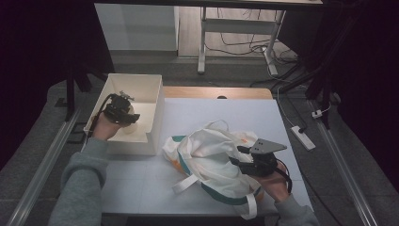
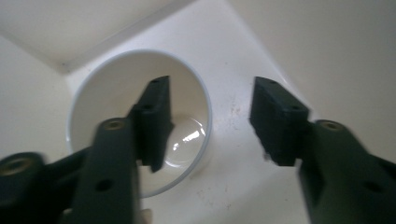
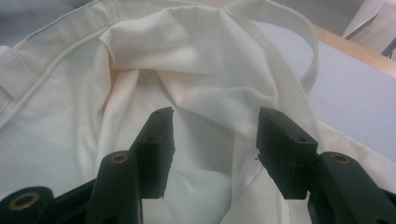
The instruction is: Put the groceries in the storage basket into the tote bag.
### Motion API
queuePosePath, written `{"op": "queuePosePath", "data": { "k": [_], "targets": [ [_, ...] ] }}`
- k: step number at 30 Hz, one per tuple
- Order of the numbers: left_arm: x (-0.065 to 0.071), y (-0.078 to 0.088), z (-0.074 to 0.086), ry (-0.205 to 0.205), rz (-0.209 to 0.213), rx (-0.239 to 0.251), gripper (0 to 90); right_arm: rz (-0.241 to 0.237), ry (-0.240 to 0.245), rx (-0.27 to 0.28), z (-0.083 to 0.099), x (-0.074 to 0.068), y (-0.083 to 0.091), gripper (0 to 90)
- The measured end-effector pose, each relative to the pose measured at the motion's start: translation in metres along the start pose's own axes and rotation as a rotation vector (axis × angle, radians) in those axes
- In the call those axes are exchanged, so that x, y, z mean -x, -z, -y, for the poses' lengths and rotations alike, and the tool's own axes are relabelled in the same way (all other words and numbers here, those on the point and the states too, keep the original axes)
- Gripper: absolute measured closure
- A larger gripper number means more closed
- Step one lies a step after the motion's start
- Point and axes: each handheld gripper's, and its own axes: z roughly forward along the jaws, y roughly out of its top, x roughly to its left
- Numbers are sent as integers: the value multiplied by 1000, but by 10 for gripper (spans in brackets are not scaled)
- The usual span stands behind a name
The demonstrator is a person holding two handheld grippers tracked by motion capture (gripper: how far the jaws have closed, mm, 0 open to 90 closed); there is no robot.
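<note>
High view: a white cloth bag [image 1: 214, 162] lies crumpled across the table [image 1: 141, 174], so your right gripper [image 1: 244, 157] rests at its open mouth, likely propping it for loading. In the right gripper view, the jaws stand apart with loose fabric between them, nothing clamped. Your left gripper [image 1: 128, 112] dips into the white box [image 1: 155, 99]. There a small white bowl [image 2: 116, 93] sits with its rim between the parted jaws, one inside, not yet gripped.
</note>
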Motion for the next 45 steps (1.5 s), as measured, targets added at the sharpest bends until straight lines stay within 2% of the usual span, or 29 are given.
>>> {"op": "queuePosePath", "data": {
  "k": [4,6,10,13,16,19,24,27,29,36,45],
  "targets": [
    [1,-3,0,-4,3,-8,729,0,0,-2,0,0,-1,465],
    [0,-3,0,3,26,-8,824,1,0,-3,1,1,-2,465],
    [1,-2,1,-6,22,-6,842,2,-1,-3,1,1,-2,465],
    [3,2,2,-14,12,15,846,2,-2,-1,1,1,-2,465],
    [7,11,2,-22,-1,58,847,6,-3,6,1,1,-1,465],
    [11,23,3,-27,7,103,847,7,-10,14,1,3,-1,466],
    [16,37,9,-18,37,187,847,-21,-41,27,1,5,-1,466],
    [15,41,11,-9,94,221,847,-27,-55,38,0,5,0,466],
    [13,45,13,11,118,245,847,-29,-60,46,-2,6,0,465],
    [11,64,20,31,188,338,846,-29,-67,59,-6,5,-1,465],
    [22,83,18,10,222,419,846,-34,-64,77,-9,2,1,461]
  ]
}}
